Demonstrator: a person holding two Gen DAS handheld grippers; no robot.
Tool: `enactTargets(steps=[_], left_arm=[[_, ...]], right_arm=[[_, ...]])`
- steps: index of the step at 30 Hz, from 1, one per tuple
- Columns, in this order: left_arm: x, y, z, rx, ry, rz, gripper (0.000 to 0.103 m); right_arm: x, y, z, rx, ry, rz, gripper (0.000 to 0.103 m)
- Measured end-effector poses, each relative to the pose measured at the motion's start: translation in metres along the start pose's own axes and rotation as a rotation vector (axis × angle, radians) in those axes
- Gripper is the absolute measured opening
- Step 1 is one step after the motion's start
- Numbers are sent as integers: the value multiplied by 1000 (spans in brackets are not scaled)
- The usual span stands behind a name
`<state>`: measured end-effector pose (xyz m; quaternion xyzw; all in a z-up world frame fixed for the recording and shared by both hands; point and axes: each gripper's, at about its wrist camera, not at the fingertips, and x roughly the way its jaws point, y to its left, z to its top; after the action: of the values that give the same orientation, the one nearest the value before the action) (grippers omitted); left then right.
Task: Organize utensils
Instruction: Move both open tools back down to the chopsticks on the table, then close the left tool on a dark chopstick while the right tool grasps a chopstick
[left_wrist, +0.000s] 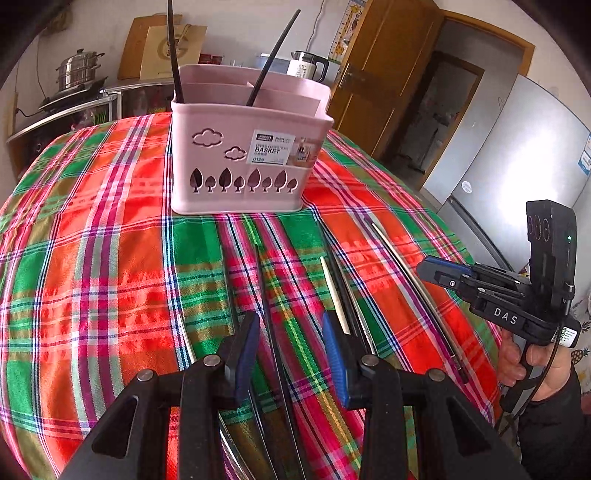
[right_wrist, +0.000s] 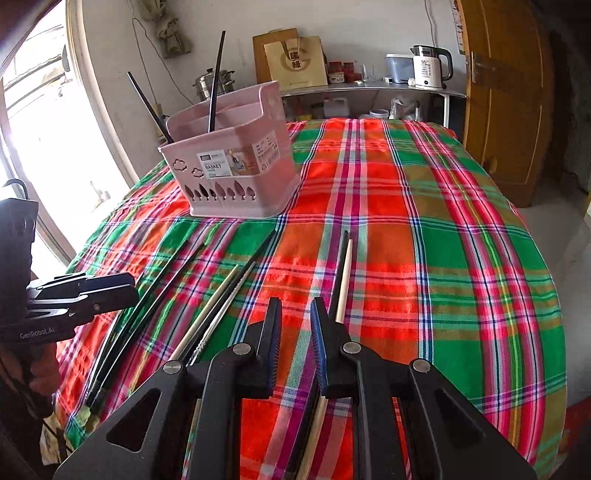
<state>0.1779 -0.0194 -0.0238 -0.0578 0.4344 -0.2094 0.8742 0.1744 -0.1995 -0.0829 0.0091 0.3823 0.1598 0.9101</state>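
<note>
A pink basket (left_wrist: 240, 155) stands on the plaid tablecloth (left_wrist: 92, 258) with two black chopsticks (left_wrist: 271, 59) upright in it; it also shows in the right wrist view (right_wrist: 236, 173). Several loose chopsticks lie on the cloth. My left gripper (left_wrist: 291, 328) is open, low over a black chopstick (left_wrist: 267, 302) that runs between its fingers. My right gripper (right_wrist: 295, 314) is open with a small gap, above a black and a pale chopstick (right_wrist: 344, 277) lying side by side. The right gripper shows in the left wrist view (left_wrist: 439, 273), the left gripper in the right wrist view (right_wrist: 125, 286).
Pale and metal chopsticks (right_wrist: 218, 306) and black ones (right_wrist: 147, 302) lie between the grippers. A shelf with a white kettle (right_wrist: 430, 68) and a steamer pot (right_wrist: 214, 85) stands behind the table. A wooden door (right_wrist: 506, 92) is at the right.
</note>
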Motion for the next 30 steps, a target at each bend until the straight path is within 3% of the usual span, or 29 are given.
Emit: enactTargets(steps=[30], left_arm=[[35,0,9,17,74,33,35]], right_arm=[[29,-13,2,-6,113,-97,16]])
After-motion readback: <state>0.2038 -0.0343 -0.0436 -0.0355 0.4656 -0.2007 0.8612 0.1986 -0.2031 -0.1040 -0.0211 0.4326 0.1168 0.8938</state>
